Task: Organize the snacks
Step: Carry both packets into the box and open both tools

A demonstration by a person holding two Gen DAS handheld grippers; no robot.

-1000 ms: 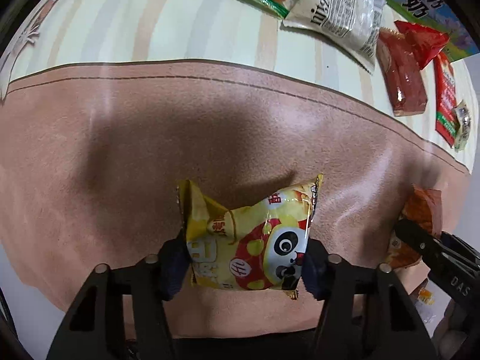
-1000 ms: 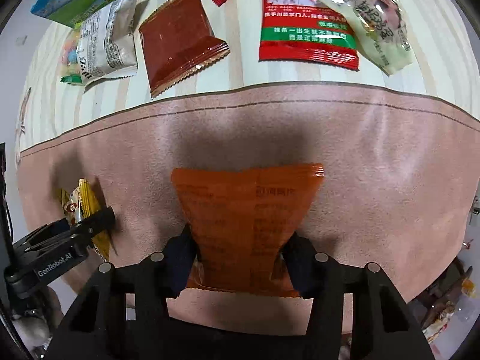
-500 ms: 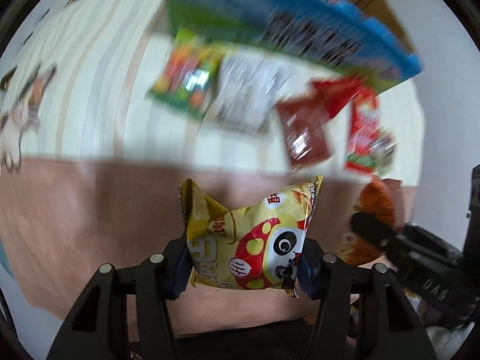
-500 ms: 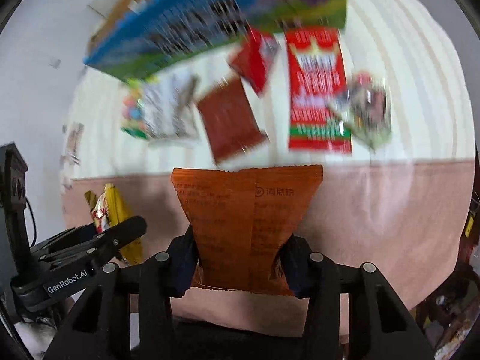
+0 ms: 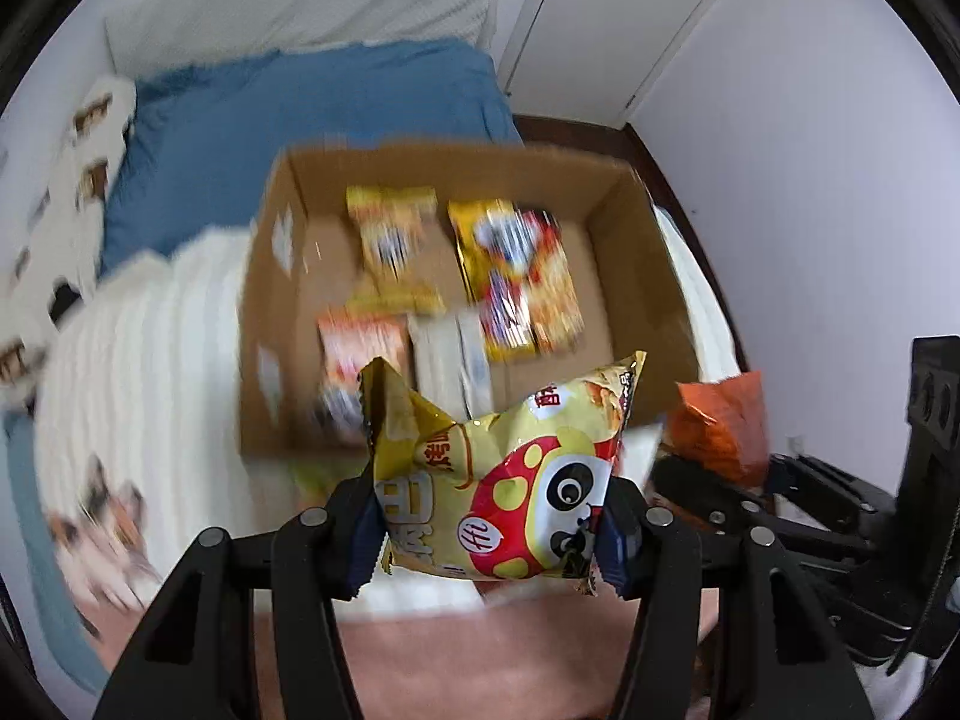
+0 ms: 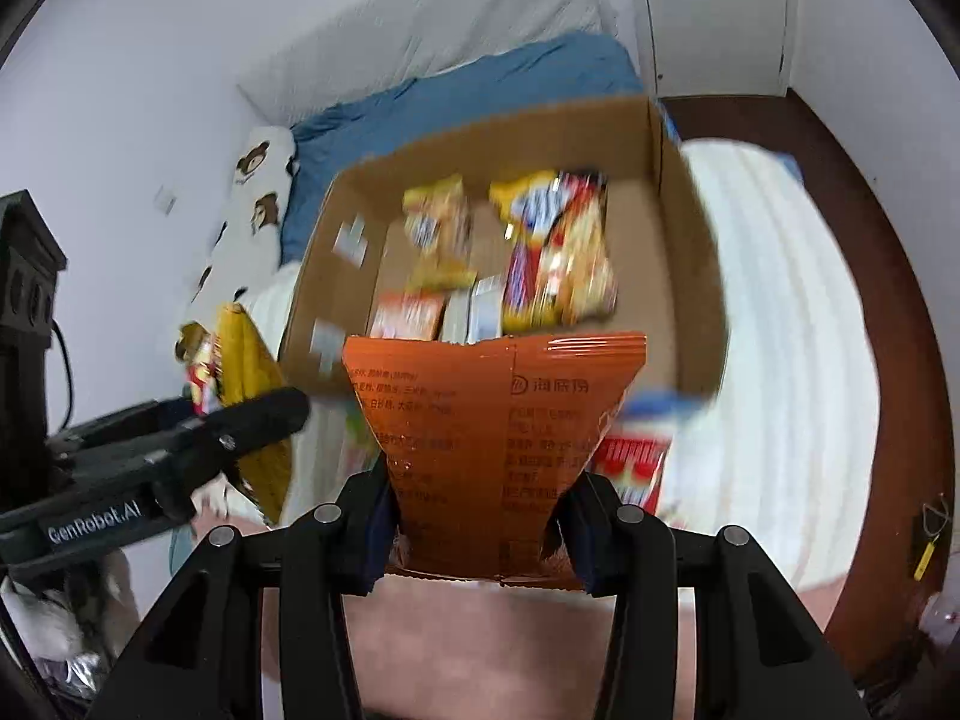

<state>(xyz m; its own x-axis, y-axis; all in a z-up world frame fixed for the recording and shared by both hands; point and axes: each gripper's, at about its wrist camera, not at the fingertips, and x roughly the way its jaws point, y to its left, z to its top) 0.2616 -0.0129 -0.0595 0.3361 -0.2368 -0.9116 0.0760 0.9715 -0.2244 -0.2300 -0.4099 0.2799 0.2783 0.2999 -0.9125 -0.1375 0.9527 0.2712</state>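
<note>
My left gripper point(image 5: 489, 531) is shut on a yellow panda snack bag point(image 5: 504, 480) and holds it up in the air. My right gripper point(image 6: 480, 534) is shut on an orange snack bag point(image 6: 492, 438), also lifted. Beyond both stands an open cardboard box point(image 5: 636, 276) on the bed, with several snack packs inside point(image 5: 516, 276). The box also shows in the right wrist view point(image 6: 684, 276). The orange bag and right gripper show at the right of the left wrist view point(image 5: 720, 426); the yellow bag and left gripper show at the left of the right wrist view point(image 6: 240, 360).
The box sits on a white striped blanket point(image 5: 150, 348) over a blue sheet point(image 5: 300, 102). A bear-print pillow point(image 6: 252, 204) lies by the wall. A red pack point(image 6: 636, 462) lies in front of the box. A door point(image 5: 600, 18) is behind.
Both grippers have lifted away from the pink cloth with their bags and swung up. The view went from the loose snacks on the bed to the open cardboard box.
</note>
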